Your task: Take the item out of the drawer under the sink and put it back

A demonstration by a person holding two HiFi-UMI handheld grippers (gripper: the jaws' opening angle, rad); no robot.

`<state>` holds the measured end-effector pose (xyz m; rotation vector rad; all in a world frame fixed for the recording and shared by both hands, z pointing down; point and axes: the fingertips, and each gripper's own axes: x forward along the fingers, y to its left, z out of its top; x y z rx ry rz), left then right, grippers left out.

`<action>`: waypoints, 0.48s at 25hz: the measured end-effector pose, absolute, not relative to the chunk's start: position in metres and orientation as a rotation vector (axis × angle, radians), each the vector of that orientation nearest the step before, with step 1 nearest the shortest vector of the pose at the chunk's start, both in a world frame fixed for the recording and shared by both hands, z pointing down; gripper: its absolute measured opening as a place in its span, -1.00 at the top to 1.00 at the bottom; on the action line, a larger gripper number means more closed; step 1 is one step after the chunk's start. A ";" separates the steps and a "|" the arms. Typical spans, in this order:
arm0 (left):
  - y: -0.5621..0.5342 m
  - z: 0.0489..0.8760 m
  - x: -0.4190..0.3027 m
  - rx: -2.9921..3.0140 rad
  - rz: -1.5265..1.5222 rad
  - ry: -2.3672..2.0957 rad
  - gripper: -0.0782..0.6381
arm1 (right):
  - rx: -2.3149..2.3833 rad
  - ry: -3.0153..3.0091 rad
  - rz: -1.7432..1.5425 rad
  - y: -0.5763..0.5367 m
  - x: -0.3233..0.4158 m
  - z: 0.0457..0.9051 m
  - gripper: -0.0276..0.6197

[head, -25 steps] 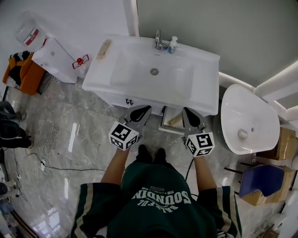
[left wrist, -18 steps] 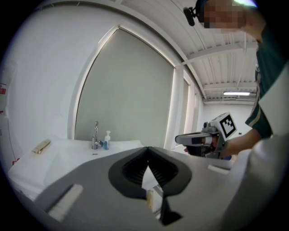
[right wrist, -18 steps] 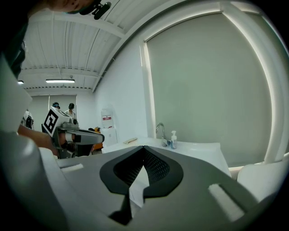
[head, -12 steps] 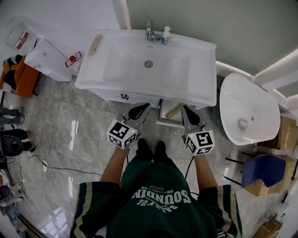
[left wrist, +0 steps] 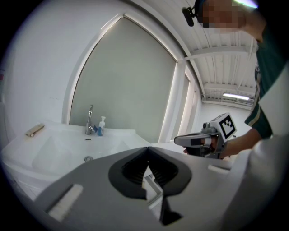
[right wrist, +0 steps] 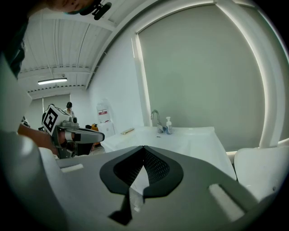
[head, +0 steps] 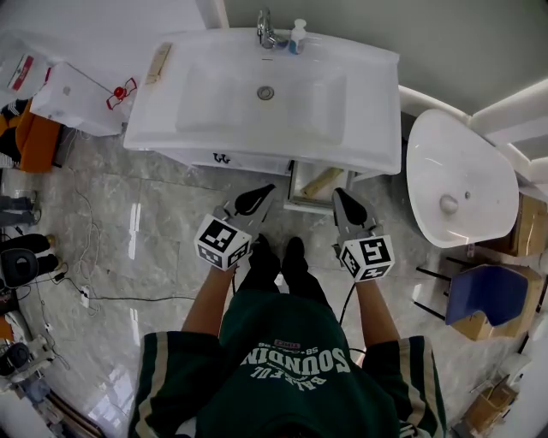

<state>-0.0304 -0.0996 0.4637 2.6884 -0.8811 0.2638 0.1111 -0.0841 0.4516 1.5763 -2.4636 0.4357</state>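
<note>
1. In front of the sink cabinet, the left gripper is clenched: its jaws meet at the tips with nothing between them.
2. Beside it, the right gripper is likewise clenched and empty, and points toward the cabinet.
3. Just beyond and between their tips, the drawer stands pulled out under the sink. The item, a tan, wooden-looking piece, lies slanted inside it, and neither gripper touches it.
4. On the sink's back edge stand a faucet and a soap bottle. A wooden block lies on its left rim.
</note>
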 end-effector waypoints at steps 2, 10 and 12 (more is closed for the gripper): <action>-0.095 0.479 -0.027 2.669 0.284 -0.856 0.64 | 1.584 -2.434 0.478 -0.078 0.115 0.470 0.91; -0.076 0.535 -0.015 2.598 0.362 -0.767 0.64 | 1.594 -2.300 0.643 -0.062 0.131 0.552 0.91; -0.073 0.545 -0.010 2.587 0.373 -0.750 0.64 | 1.589 -2.271 0.689 -0.061 0.135 0.572 0.91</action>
